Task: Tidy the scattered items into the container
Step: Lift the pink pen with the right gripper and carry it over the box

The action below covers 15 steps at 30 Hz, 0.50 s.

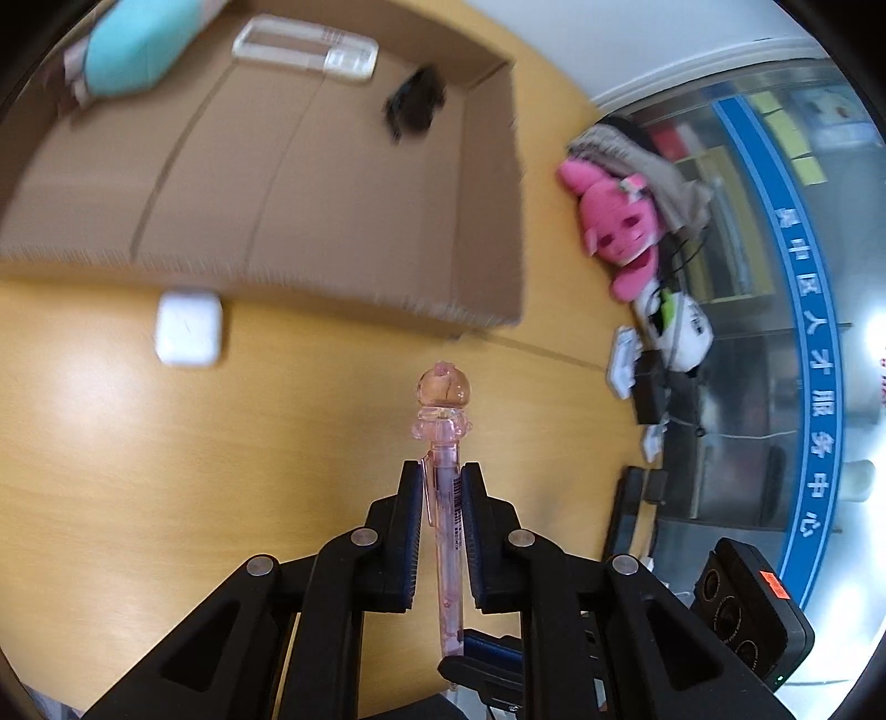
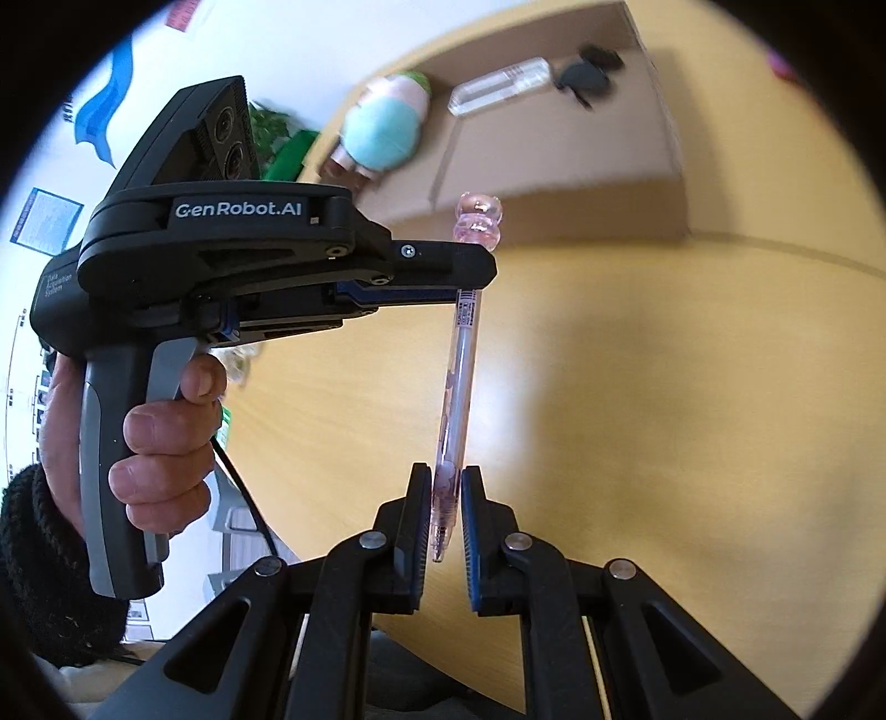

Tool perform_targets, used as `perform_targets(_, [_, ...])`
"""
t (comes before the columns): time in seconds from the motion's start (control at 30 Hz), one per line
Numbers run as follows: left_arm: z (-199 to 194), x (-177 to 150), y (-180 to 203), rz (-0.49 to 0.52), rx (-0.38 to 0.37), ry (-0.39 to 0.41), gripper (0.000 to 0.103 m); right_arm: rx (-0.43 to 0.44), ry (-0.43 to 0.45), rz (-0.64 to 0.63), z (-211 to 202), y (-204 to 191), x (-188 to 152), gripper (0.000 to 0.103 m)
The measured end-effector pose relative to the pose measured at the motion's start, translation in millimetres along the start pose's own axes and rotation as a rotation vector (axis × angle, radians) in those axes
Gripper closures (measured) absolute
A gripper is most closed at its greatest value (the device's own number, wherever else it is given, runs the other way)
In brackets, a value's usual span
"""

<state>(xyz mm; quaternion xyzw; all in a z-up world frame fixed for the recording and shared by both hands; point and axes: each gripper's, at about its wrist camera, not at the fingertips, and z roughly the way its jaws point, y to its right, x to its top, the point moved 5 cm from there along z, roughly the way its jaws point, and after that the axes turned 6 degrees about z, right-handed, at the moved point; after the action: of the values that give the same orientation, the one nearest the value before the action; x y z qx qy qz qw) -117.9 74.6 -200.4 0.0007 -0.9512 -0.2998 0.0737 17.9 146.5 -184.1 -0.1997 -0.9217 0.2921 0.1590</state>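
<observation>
A pink see-through pen (image 1: 446, 493) with a bear-shaped top is held above the wooden table. My left gripper (image 1: 443, 471) is shut on its upper barrel. My right gripper (image 2: 446, 476) closes around the pen's tip end (image 2: 446, 487), its pads at or very near it. The left gripper also shows from the side in the right wrist view (image 2: 465, 266). The cardboard box (image 1: 332, 183) lies ahead and holds a teal plush doll (image 1: 138, 50), a clear plastic case (image 1: 304, 44) and a black object (image 1: 415, 102). A white earbud case (image 1: 188, 329) lies on the table before the box.
A pink plush toy (image 1: 614, 216) under a grey cloth, a white bag and small boxes sit at the table's right edge (image 1: 598, 365). A glass wall with a blue band stands beyond. A hand (image 2: 160, 443) holds the left gripper's handle.
</observation>
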Motion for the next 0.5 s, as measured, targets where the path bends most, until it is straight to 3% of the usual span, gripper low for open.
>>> perform_targets(0.23, [-73,39,1,0.072,-0.010,0.087,0.089,0.023,0.098,-0.032,-19,-63,40,0.093])
perform_targets(0.4, [-110,67,-8,0.109,-0.001,0.133,0.089,0.043,0.139,-0.040,-7,-103,73,0.093])
perform_targets(0.5, [-127,86,-17,0.118,-0.005,0.158,0.089,0.073,0.151,-0.030,12,-112,111,0.093])
